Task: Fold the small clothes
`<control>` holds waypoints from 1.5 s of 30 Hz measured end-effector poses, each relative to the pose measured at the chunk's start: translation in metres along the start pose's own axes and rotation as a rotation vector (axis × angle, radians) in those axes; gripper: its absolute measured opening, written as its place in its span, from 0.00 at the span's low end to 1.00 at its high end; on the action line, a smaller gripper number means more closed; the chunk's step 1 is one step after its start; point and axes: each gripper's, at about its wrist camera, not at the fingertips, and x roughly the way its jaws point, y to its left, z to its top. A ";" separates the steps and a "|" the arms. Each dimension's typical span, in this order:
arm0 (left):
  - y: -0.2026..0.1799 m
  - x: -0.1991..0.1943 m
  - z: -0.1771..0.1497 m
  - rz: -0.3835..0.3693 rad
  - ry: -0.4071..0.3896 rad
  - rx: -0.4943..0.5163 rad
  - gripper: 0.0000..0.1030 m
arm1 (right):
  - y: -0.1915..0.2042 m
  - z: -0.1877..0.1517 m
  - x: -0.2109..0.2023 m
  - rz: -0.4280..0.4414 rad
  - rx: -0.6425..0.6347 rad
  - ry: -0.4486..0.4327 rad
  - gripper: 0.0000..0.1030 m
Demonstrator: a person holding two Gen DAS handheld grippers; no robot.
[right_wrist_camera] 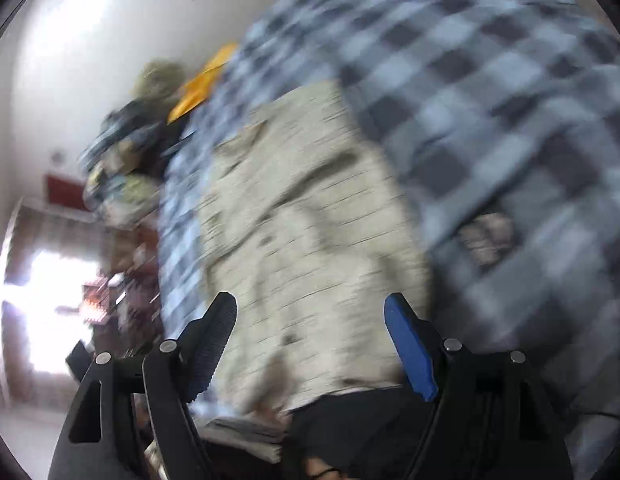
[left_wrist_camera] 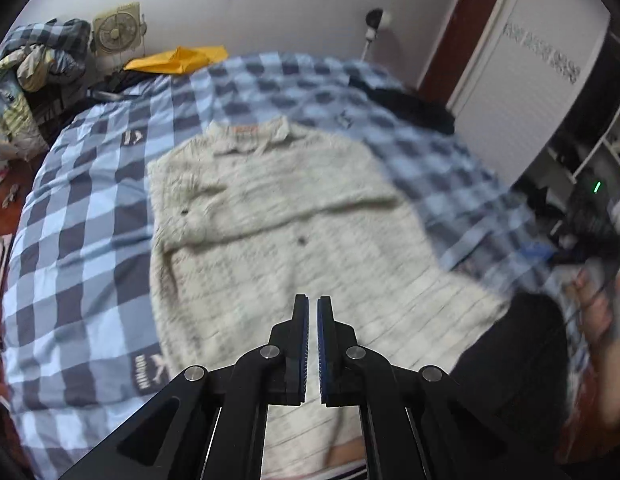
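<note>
On the checked bedspread [left_wrist_camera: 90,216] the cream shirt [left_wrist_camera: 278,216] is lying flat, one sleeve folded across; left gripper [left_wrist_camera: 313,308] is hovering closed and empty, right gripper [right_wrist_camera: 310,316] gaping empty. Careless regrasping risks dragging that fold loose.

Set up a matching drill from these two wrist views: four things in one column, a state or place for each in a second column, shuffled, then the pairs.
Things:
1. left hand-held gripper
2. right hand-held gripper
3. cream shirt
4. yellow cloth

States or places:
A. spread on the checked bedcover, sleeve folded across its front
B. jaws wide apart, nothing between them
C. jaws shut, holding nothing
D. at the bed's far edge, near the wall

Pairs: 1-C, 2-B, 3-A, 4-D
</note>
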 end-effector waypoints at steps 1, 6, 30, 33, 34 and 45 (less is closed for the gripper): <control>-0.004 -0.003 0.002 -0.003 -0.005 -0.024 0.02 | 0.010 -0.004 0.013 0.027 -0.029 0.015 0.72; -0.011 -0.011 0.021 -0.068 -0.048 -0.230 0.02 | 0.066 -0.041 0.083 0.074 -0.207 0.007 0.72; -0.030 0.006 0.021 -0.162 -0.136 -0.446 0.03 | 0.152 -0.082 0.103 0.471 -0.407 -0.126 0.72; -0.042 0.002 0.020 -0.149 -0.157 -0.389 0.03 | 0.160 -0.089 0.097 0.457 -0.445 -0.156 0.72; -0.046 0.000 0.020 -0.147 -0.168 -0.375 0.04 | 0.162 -0.090 0.096 0.438 -0.453 -0.171 0.72; -0.035 -0.006 0.015 -0.066 -0.224 -0.408 1.00 | 0.161 -0.082 0.075 0.423 -0.458 -0.337 0.75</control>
